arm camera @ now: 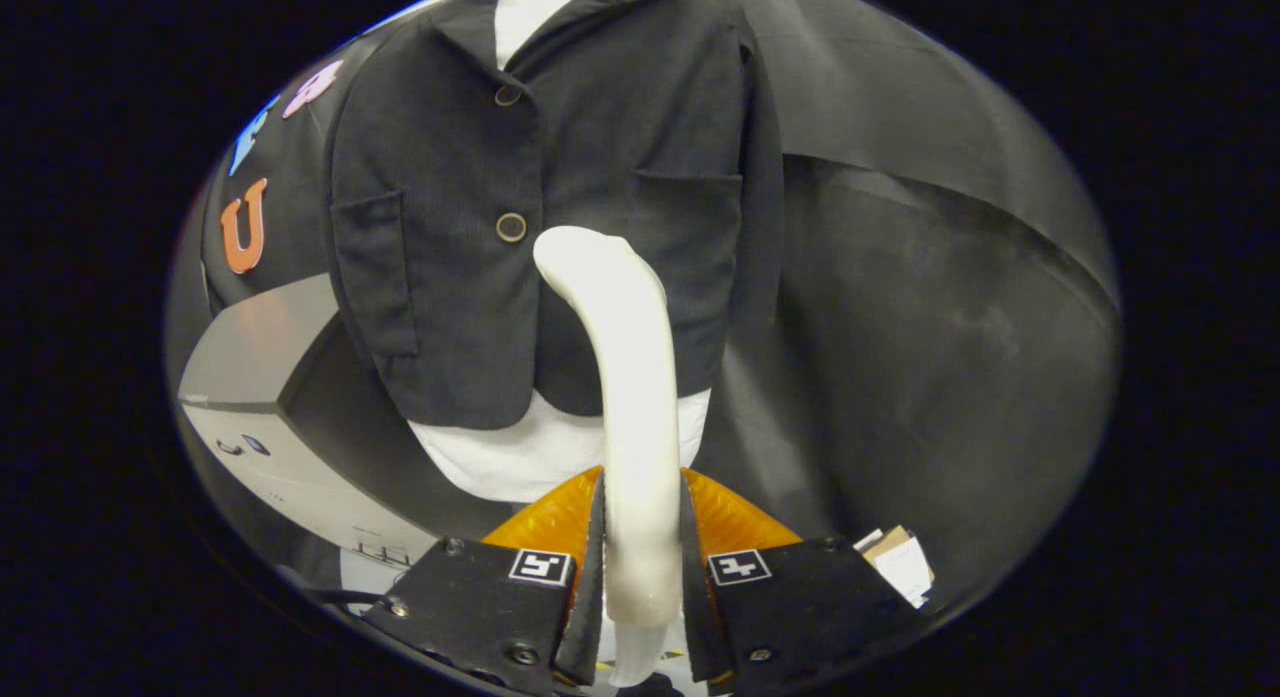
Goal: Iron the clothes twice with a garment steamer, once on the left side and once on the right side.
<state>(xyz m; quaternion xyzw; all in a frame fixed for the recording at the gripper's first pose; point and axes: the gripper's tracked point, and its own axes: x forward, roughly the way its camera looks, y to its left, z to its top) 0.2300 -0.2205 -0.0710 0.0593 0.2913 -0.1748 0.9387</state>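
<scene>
Your tool (640, 537) is clamped on the garment steamer (625, 377) handle — its long axis runs straight ahead, head just short of the dark jacket (600, 127) hanging beyond, near the lower button (511, 227).

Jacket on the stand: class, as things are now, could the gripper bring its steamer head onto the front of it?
Probably yes. The gripper is shut on the steamer, whose head rises just ahead of the fingers, in front of the jacket near its lower button. Nothing stands between them.
</scene>
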